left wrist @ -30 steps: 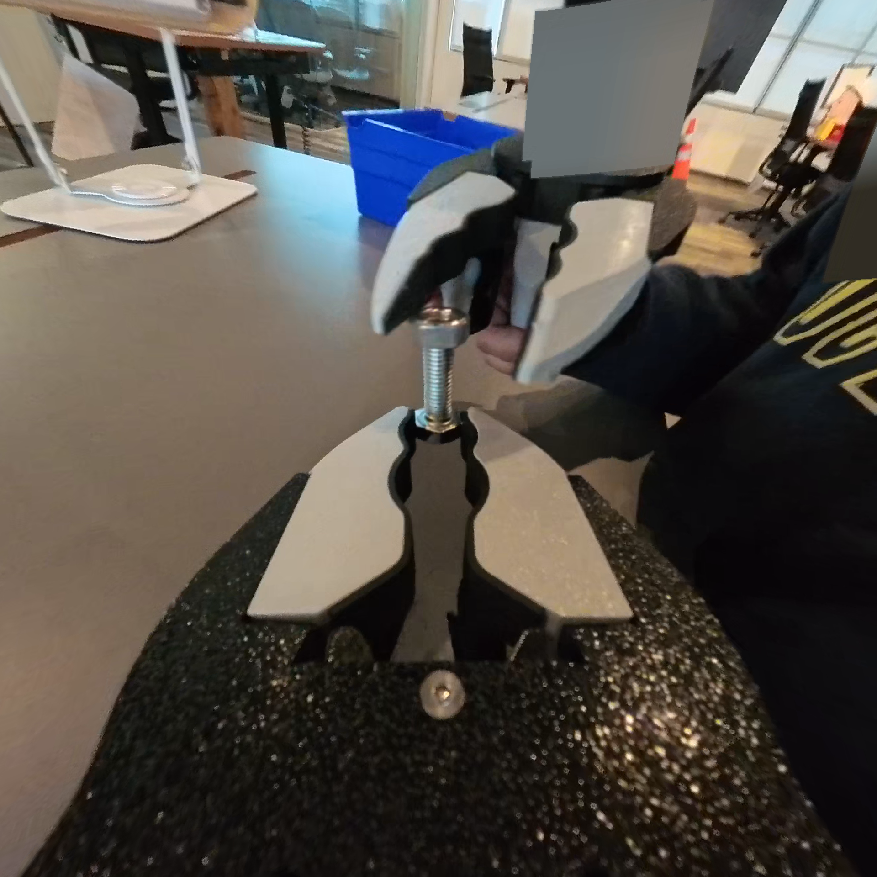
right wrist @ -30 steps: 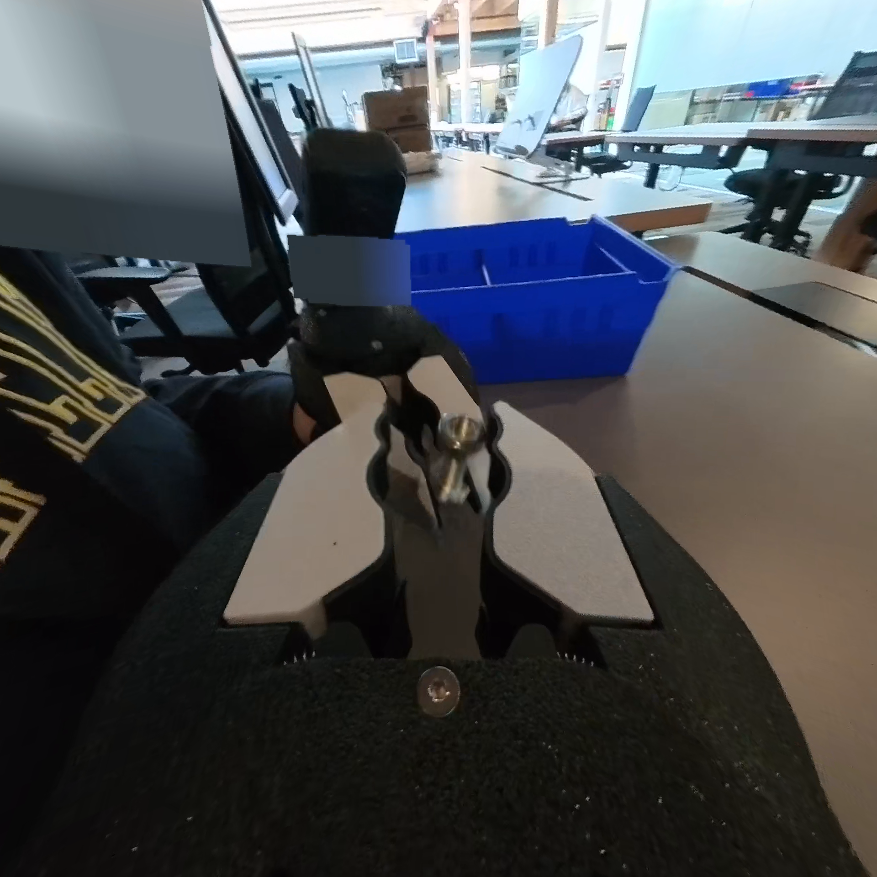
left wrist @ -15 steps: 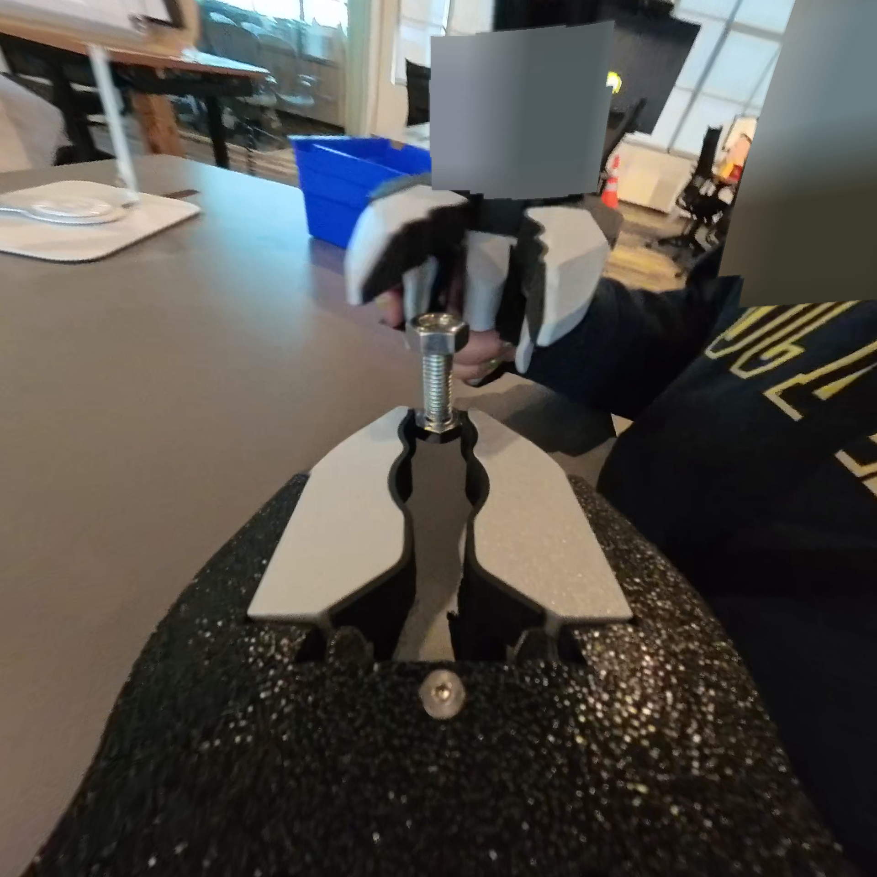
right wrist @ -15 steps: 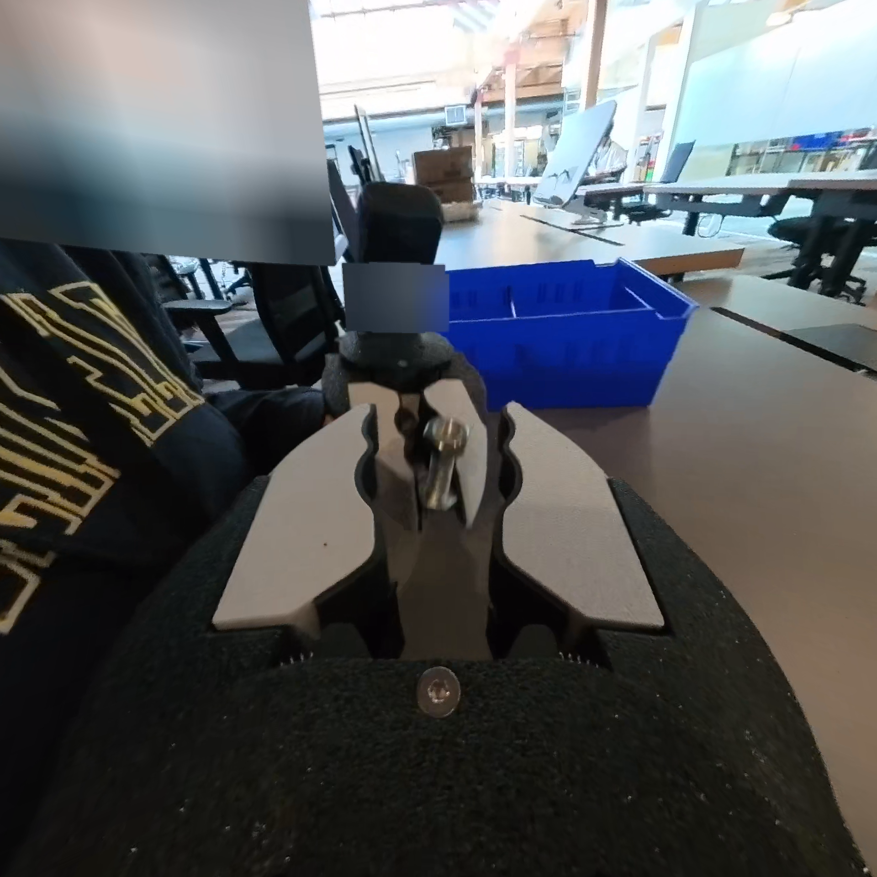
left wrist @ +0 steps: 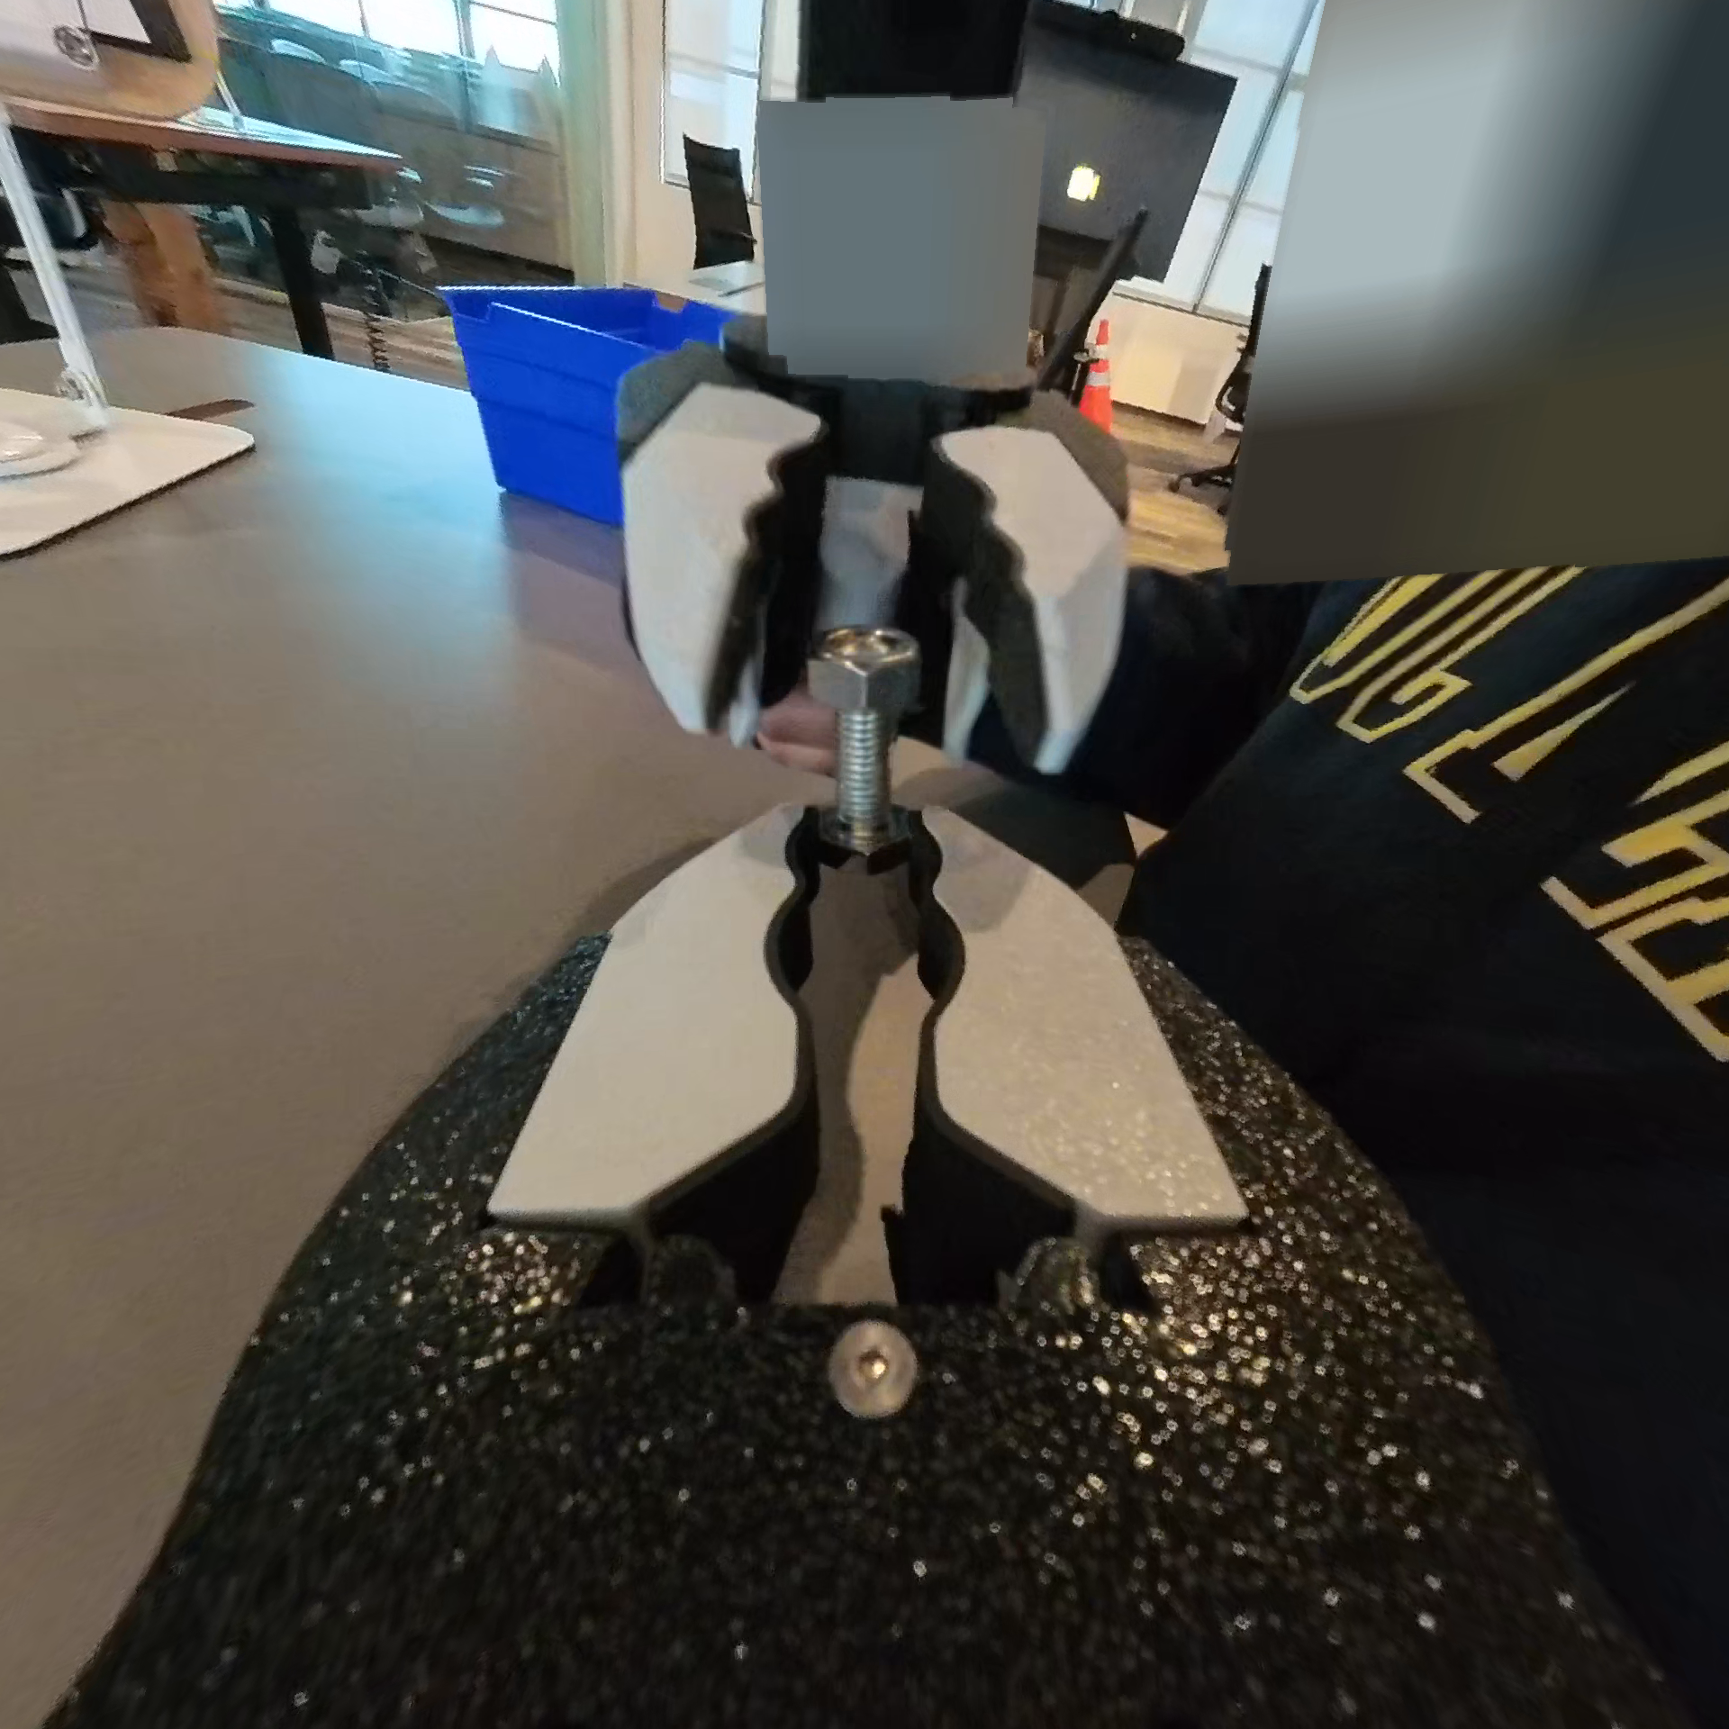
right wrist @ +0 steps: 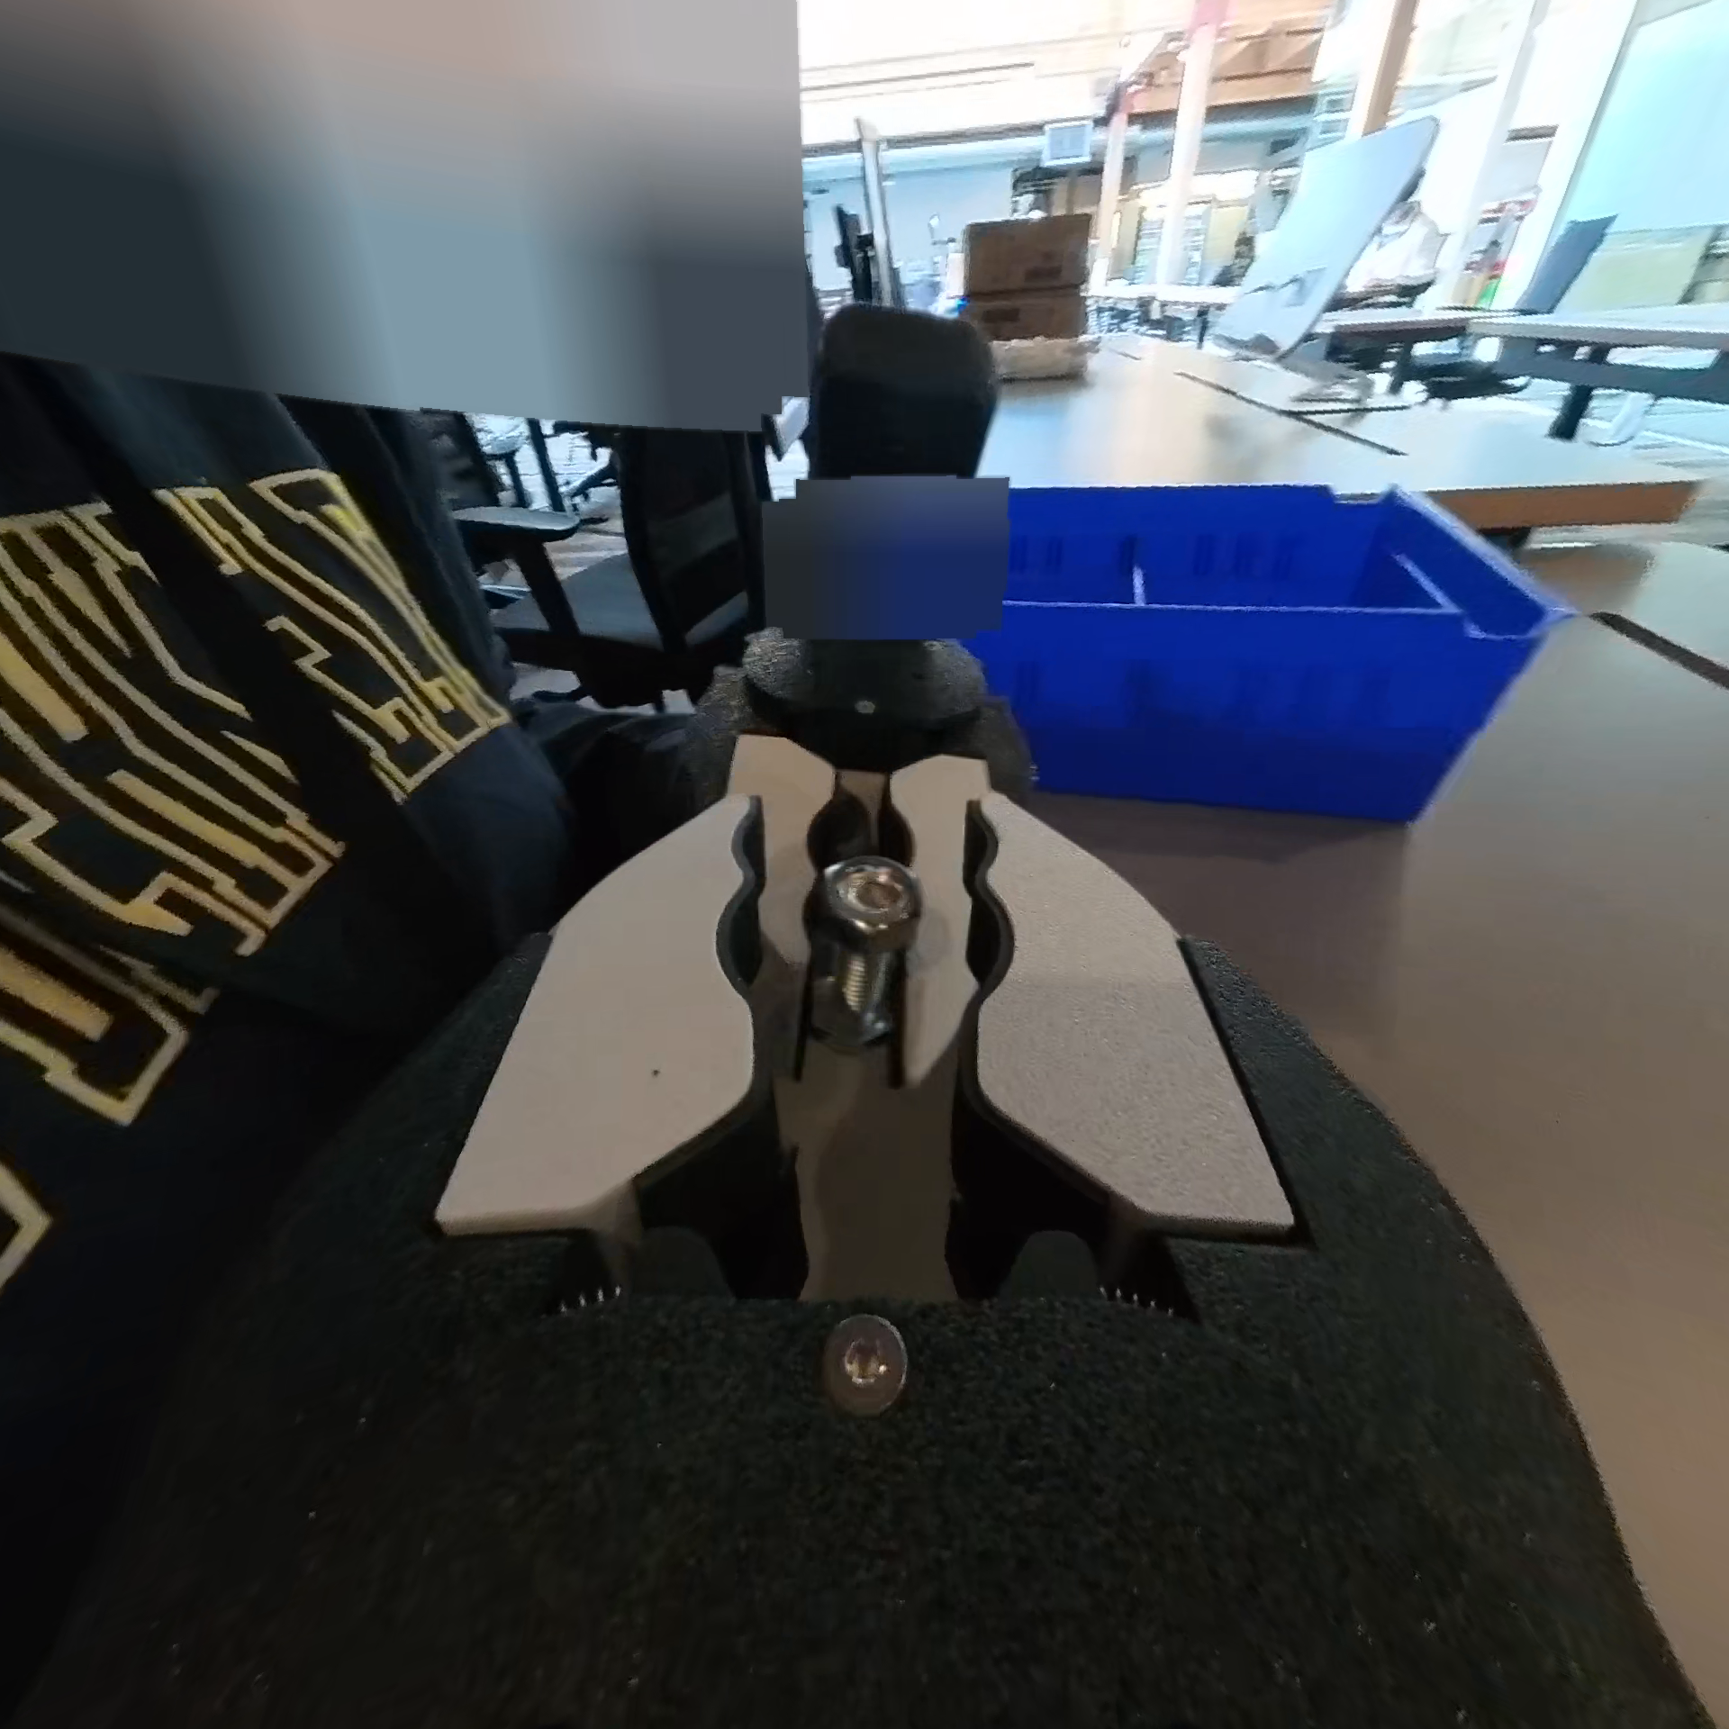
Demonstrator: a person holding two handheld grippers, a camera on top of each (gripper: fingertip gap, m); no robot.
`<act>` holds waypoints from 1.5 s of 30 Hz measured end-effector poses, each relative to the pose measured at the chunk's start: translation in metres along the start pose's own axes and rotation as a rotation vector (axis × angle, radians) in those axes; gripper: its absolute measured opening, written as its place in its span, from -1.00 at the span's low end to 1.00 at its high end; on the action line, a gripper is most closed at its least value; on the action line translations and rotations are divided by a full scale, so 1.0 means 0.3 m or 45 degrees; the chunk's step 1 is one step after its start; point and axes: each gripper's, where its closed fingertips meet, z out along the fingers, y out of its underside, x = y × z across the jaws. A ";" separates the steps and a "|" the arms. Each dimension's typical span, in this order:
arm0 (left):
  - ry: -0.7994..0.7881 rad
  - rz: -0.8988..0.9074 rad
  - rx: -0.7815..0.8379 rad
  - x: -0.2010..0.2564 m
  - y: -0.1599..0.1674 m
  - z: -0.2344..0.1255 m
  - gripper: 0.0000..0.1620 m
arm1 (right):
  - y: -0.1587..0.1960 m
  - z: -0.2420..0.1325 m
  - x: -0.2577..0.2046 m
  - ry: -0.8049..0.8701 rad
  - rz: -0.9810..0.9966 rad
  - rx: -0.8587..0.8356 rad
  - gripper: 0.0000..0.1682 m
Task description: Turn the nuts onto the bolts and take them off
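Observation:
In the left wrist view my left gripper [left wrist: 861, 833] is shut on a small hex nut [left wrist: 861, 835] at its fingertips. A silver bolt [left wrist: 859, 758] stands up out of the nut, with its hex head [left wrist: 863, 675] on top. My right gripper [left wrist: 879, 739] faces me, open, with its fingers on either side of the bolt head and not touching it. In the right wrist view my right gripper [right wrist: 861, 814] is open around the bolt head [right wrist: 865, 903]. Below it the left gripper's fingers [right wrist: 936, 982] clamp the nut [right wrist: 847, 1024].
A blue divided bin [left wrist: 561, 393] stands on the grey table [left wrist: 281, 748] behind the grippers; it also shows in the right wrist view [right wrist: 1263, 674]. A white stand base [left wrist: 94, 468] lies at the far left. The person's dark sweatshirt [left wrist: 1403, 889] is close on one side. One gripper's finger ends stand about 5 cm off the other's.
The right gripper, shut on the bolt head a second ago, has opened and swung round square to the bolt. The left gripper still holds the nut with the bolt upright.

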 end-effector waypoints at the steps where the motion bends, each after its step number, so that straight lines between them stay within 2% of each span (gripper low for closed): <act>1: -0.008 -0.004 0.012 -0.005 -0.004 -0.006 -0.78 | 0.010 0.009 -0.013 -0.026 -0.003 -0.023 -0.53; 2: -0.022 -0.005 0.021 -0.013 -0.007 -0.017 -0.78 | 0.023 0.003 -0.016 -0.022 -0.010 -0.050 -0.51; 5: -0.056 -0.040 0.075 -0.037 -0.023 -0.046 -0.78 | 0.036 -0.080 0.004 0.051 -0.039 -0.049 -0.72; 7: -0.025 -0.057 0.090 -0.029 -0.026 -0.044 -0.78 | 0.020 -0.100 0.020 0.082 -0.014 0.013 -0.66; 9: 0.006 -0.043 0.046 -0.014 -0.010 -0.019 -0.78 | 0.008 -0.067 0.029 0.089 -0.021 0.043 -0.59; 14: -0.001 -0.028 0.027 -0.013 -0.003 -0.015 -0.78 | 0.027 0.018 -0.016 -0.041 0.014 -0.004 -0.52; 16: -0.012 -0.022 0.049 -0.016 -0.011 -0.025 -0.78 | 0.031 -0.032 -0.011 -0.014 0.003 -0.016 -0.58; 18: -0.028 -0.043 0.068 -0.029 -0.017 -0.036 -0.78 | 0.034 -0.095 -0.025 -0.034 0.008 -0.003 -0.74; 20: -0.003 -0.051 0.074 -0.022 -0.019 -0.036 -0.78 | 0.027 -0.113 0.014 0.083 0.003 0.031 -0.66; 22: 0.018 -0.036 0.043 -0.011 -0.011 -0.019 -0.78 | 0.000 -0.084 0.036 0.114 0.006 0.080 -0.56; 26: 0.026 -0.032 0.033 -0.006 -0.008 -0.012 -0.78 | 0.003 0.009 -0.004 0.001 -0.021 0.024 -0.51; 28: 0.011 -0.024 0.036 -0.011 -0.008 -0.020 -0.78 | 0.023 -0.002 -0.018 -0.004 -0.039 -0.036 -0.50; 30: 0.007 -0.021 0.059 -0.011 -0.017 -0.028 -0.78 | 0.027 -0.075 -0.016 0.026 -0.056 -0.044 -0.64; 31: -0.008 -0.034 0.068 -0.021 -0.020 -0.033 -0.78 | 0.022 -0.112 -0.033 -0.009 -0.048 -0.024 -0.80; 35: 0.005 -0.031 0.059 -0.016 -0.018 -0.030 -0.78 | 0.022 -0.138 0.003 0.109 -0.016 -0.021 -0.68; 39: 0.002 -0.030 0.055 -0.017 -0.016 -0.029 -0.78 | 0.067 -0.093 0.022 0.110 0.031 -0.103 -0.72; 45: 0.016 -0.026 0.032 -0.010 -0.006 -0.020 -0.78 | 0.071 -0.054 0.015 0.046 0.077 -0.074 -0.79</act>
